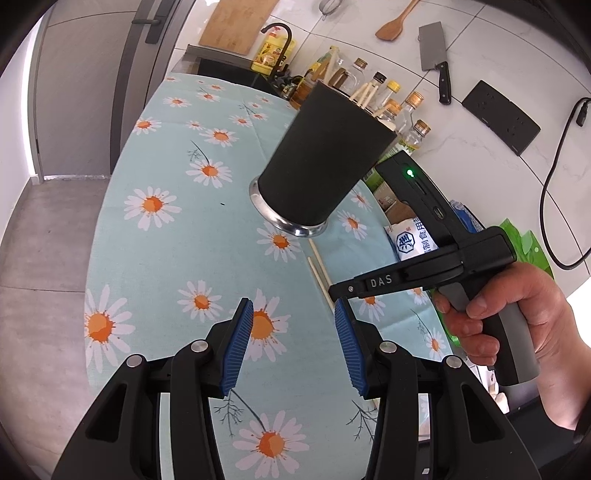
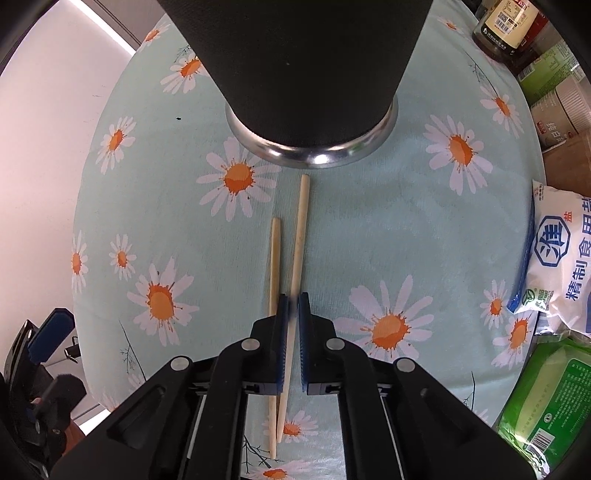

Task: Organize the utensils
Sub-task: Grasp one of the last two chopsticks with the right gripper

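Note:
A black utensil holder (image 1: 325,158) with a metal foot stands on the daisy tablecloth (image 1: 166,240) and holds several wooden chopsticks (image 1: 364,94). It also fills the top of the right wrist view (image 2: 306,70). Two more chopsticks lie in front of it. My right gripper (image 2: 293,306) is shut on the right chopstick (image 2: 300,236). The left chopstick (image 2: 274,266) lies beside it on the cloth. My left gripper (image 1: 293,314) is open and empty above the cloth, short of the holder. The right gripper's body (image 1: 424,266) shows to its right.
Oil and sauce bottles (image 1: 406,110) stand behind the holder. A salt bag (image 2: 561,258) and a green packet (image 2: 546,406) lie at the table's right edge. A cleaver (image 1: 437,62) and wooden spatula (image 1: 393,22) hang on the wall. A sink (image 1: 229,70) is at the far end.

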